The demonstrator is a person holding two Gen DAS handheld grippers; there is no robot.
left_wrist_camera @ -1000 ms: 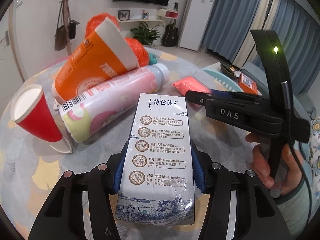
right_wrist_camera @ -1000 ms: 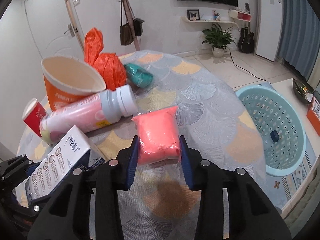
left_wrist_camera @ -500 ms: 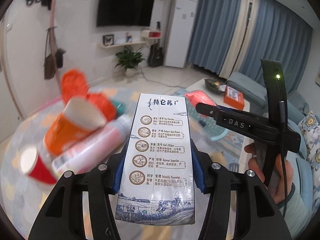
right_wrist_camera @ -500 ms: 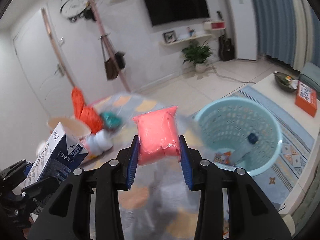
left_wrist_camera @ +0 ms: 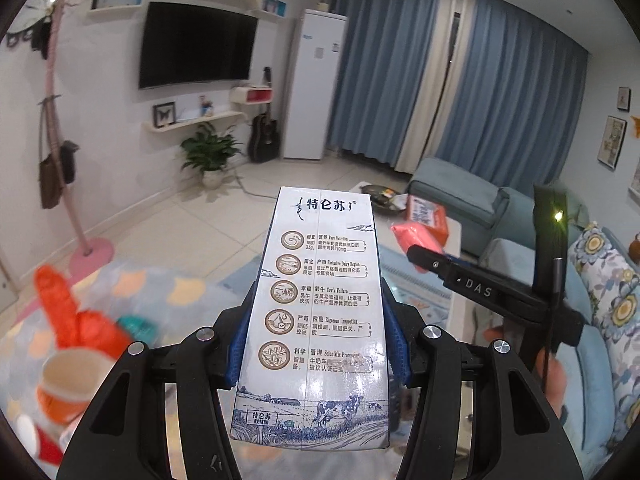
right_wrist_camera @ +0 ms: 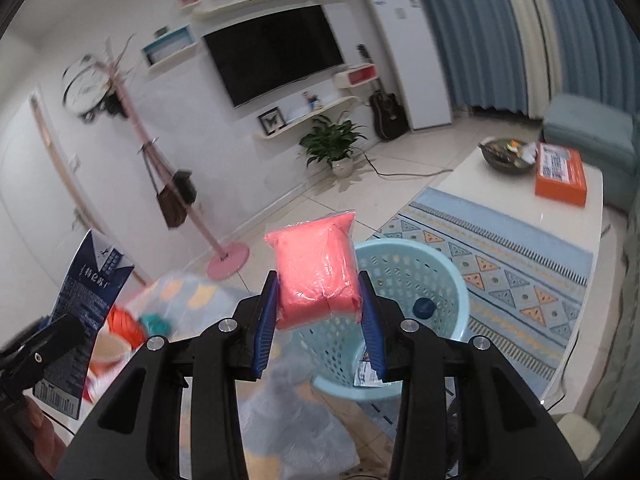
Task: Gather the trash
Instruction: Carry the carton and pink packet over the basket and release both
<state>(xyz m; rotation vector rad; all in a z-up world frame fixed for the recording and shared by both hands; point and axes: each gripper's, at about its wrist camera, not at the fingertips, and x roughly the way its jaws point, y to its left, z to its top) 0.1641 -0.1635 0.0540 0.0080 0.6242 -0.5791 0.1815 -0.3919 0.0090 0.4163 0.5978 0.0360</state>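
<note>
My left gripper (left_wrist_camera: 316, 336) is shut on a tall white and blue milk carton (left_wrist_camera: 318, 300), held upright in the air above the table's edge. The same milk carton (right_wrist_camera: 86, 300) shows at the left of the right wrist view. My right gripper (right_wrist_camera: 318, 312) is shut on a pink plastic packet (right_wrist_camera: 316, 268), which hangs over the near rim of a light blue perforated basket (right_wrist_camera: 440, 280) on the floor. The pink packet (left_wrist_camera: 416, 236) and the right gripper (left_wrist_camera: 424, 254) also appear to the right of the carton in the left wrist view.
On the patterned table (left_wrist_camera: 152, 296) at lower left lie an orange bag (left_wrist_camera: 76, 320), an orange paper cup (left_wrist_camera: 64, 380) and a teal wrapper (left_wrist_camera: 132, 322). A low white coffee table (right_wrist_camera: 520, 208) with an orange box (right_wrist_camera: 560, 176) stands beyond the basket. A sofa (left_wrist_camera: 592, 320) is at right.
Both grippers have lifted and swung right, away from the table's trash pile, each keeping its load. The basket now sits right under the pink packet.
</note>
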